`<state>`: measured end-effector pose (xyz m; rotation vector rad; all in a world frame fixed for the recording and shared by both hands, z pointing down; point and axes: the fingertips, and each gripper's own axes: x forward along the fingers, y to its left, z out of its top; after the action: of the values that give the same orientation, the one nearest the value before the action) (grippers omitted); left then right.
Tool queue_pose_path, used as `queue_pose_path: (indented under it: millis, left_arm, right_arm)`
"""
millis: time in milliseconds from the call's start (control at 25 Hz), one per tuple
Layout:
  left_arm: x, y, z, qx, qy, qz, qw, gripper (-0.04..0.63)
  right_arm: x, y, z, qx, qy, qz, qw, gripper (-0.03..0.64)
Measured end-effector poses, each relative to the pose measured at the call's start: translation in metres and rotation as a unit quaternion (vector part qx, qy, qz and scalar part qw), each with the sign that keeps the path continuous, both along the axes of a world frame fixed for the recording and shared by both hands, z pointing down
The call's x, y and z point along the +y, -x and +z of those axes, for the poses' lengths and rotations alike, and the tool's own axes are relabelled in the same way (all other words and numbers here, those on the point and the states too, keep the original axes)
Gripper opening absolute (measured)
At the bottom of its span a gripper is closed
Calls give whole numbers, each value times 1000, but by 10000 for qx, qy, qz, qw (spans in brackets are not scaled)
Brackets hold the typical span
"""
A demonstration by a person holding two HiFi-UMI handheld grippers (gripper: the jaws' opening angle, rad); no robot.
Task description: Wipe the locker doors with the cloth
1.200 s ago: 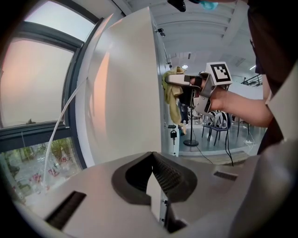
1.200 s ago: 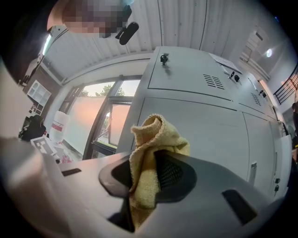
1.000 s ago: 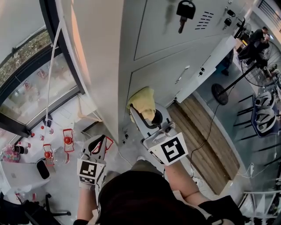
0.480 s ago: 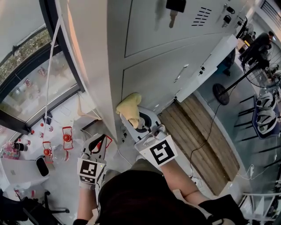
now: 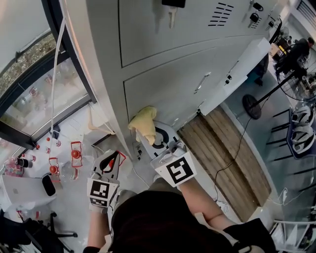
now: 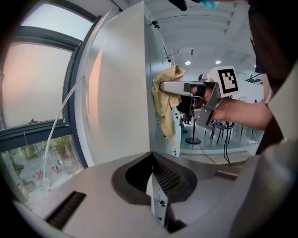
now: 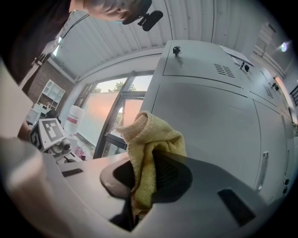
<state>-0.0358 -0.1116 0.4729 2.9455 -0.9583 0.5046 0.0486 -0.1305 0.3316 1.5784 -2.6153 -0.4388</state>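
A yellow cloth (image 5: 143,122) is pressed against the lower door of the grey locker (image 5: 168,86), close to its left corner edge. My right gripper (image 5: 148,132) is shut on the cloth, and its marker cube sits just behind. In the right gripper view the cloth (image 7: 150,144) bunches up between the jaws in front of the locker door (image 7: 214,125). My left gripper (image 5: 109,160) hangs lower left, off the locker, shut with nothing in it. The left gripper view shows the left gripper (image 6: 156,186), the cloth (image 6: 167,100) and the locker's side panel (image 6: 118,93).
A key (image 5: 172,6) hangs from the upper door's lock; a bar handle (image 5: 202,83) is on the door to the right. A window (image 5: 34,94) is at the left, with red items (image 5: 75,154) on the floor. A fan stand (image 5: 254,101) and a wood strip (image 5: 222,158) lie to the right.
My right gripper has slid the cloth left and down across the door toward the locker's corner edge. The left gripper has stayed where it was.
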Motion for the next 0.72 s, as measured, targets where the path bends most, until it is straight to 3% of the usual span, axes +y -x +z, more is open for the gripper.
queue_pose_path:
  millis: [720]
  left_arm:
    - [-4,-44,3,-37,-33,-268,9996,9]
  right_arm:
    - [-22,-77,3,-338,164,89,9993,61]
